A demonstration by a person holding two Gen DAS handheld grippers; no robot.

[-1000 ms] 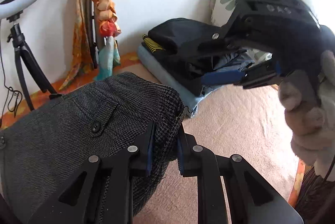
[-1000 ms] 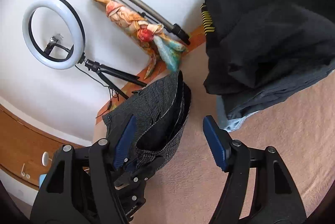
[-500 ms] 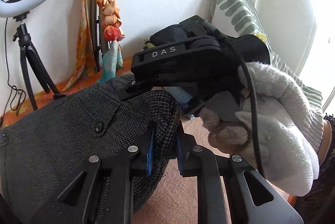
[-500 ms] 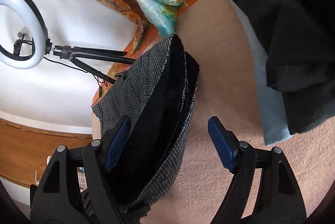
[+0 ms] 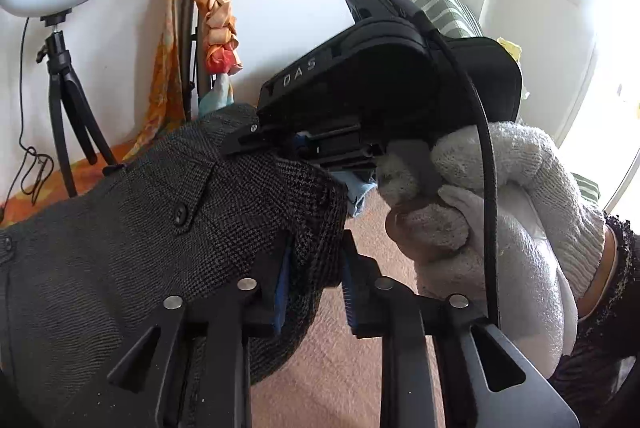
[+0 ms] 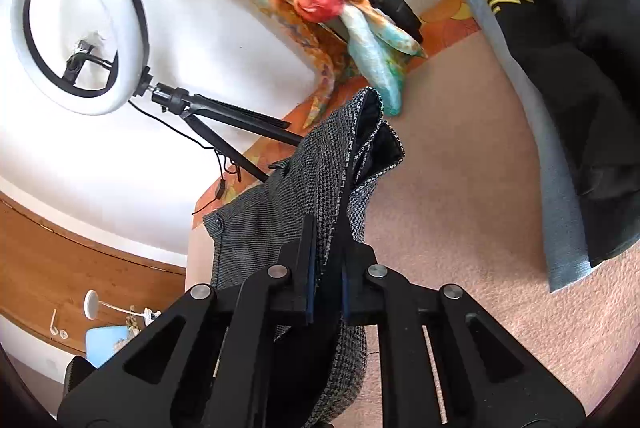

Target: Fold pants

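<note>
ring light (image 6: 60, 23): far left of the pants, on a tripod against the wall; a wide swing of the cloth that way could catch its legs or cable
pants (image 5: 132, 240): grey check, waist end lifted off the carpet, both tongs on the same edge; the rest hangs out of sight, so trailing legs may drag and crease
left gripper (image 5: 314, 280): pads closed on the waist edge, low on the pants' right side; the bite is shallow and near the rim, so a sharp tug could pull it free
right gripper (image 6: 326, 280): clamped on the upper part of the same edge, just above the left one; it may hold only some layers, and the inner one (image 6: 384, 143) could sag and spoil the fold
clothes pile (image 6: 568, 67): right of the pants, near; a lowered fold drifting that way would land on it
</note>
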